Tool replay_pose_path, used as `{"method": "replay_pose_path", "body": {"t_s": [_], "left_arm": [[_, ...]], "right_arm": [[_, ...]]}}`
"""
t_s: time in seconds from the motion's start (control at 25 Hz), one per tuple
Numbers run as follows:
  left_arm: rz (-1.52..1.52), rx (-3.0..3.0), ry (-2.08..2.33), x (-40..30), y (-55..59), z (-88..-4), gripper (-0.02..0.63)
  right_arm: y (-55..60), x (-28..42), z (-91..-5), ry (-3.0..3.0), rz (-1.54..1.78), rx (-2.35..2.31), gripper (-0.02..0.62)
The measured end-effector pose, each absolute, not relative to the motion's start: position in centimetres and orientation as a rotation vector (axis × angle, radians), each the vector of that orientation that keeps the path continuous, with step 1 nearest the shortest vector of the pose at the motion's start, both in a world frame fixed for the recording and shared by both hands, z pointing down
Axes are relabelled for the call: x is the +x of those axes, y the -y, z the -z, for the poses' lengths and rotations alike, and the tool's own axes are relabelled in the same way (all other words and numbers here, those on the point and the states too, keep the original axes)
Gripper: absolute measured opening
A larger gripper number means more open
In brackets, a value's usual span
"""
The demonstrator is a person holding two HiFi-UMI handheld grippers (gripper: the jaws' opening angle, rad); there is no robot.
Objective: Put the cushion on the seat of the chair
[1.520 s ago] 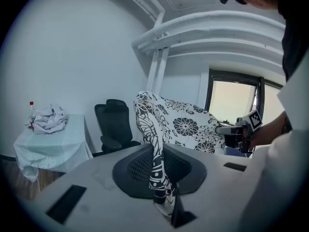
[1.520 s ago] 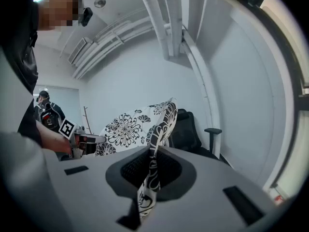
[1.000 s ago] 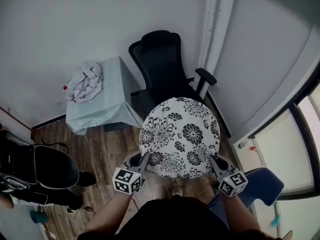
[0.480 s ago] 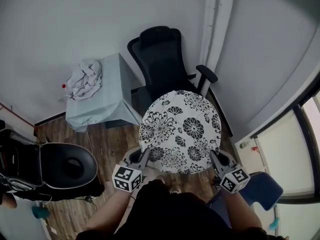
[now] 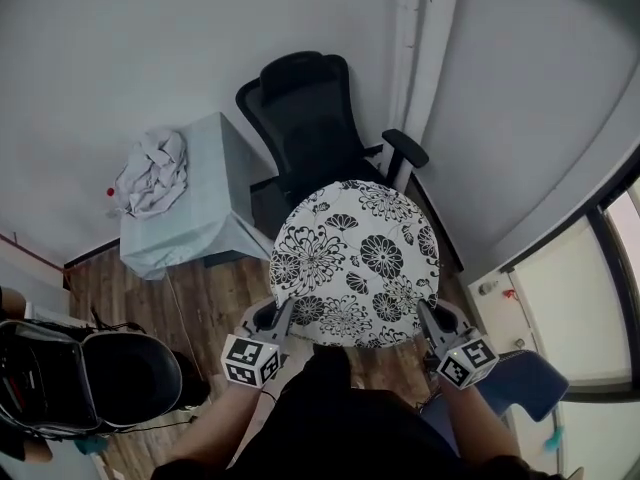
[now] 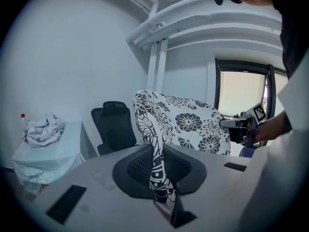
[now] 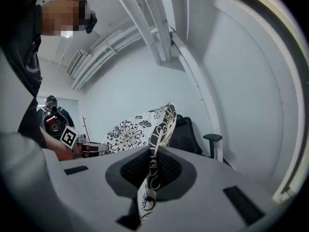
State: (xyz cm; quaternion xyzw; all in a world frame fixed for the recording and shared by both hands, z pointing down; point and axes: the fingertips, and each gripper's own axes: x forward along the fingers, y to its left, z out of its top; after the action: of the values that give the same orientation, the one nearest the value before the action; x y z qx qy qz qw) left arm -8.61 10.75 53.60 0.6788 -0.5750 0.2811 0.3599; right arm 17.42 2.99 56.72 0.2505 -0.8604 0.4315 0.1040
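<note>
The round black-and-white floral cushion (image 5: 357,263) hangs between the two hand-held grippers in front of the black office chair (image 5: 300,118). In the head view it covers the chair's seat, while the backrest and one armrest (image 5: 405,151) show beyond its far edge. The left hand-held gripper (image 5: 278,316) has its jaws pressed together on the cushion's near left rim, and its own view shows the patterned fabric pinched flat between them. The right hand-held gripper (image 5: 428,318) pinches the near right rim in the same way, with a fold of fabric running down between its closed jaws. The cushion looks tilted, its far edge towards the chair's backrest (whether its underside touches the seat cannot be told from any view). Just left of the chair stands a small surface (image 5: 205,223) draped in pale blue, with a crumpled white cloth (image 5: 150,173) on top. Farther left of the chair, a black open bag (image 5: 110,378) sits on the wooden floor (image 5: 195,298).
</note>
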Motion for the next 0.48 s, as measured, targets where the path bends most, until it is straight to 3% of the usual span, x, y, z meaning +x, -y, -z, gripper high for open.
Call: {"method": "replay_pose_path", "body": {"t_s": [0.48], "left_arm": [[-0.696, 1.904, 1.48, -11.8, -10.0, -58.9, 0.031]], "right_arm": [[-5.5, 16.1, -61.7, 2.49, -1.283, 0.968, 0.034]]}}
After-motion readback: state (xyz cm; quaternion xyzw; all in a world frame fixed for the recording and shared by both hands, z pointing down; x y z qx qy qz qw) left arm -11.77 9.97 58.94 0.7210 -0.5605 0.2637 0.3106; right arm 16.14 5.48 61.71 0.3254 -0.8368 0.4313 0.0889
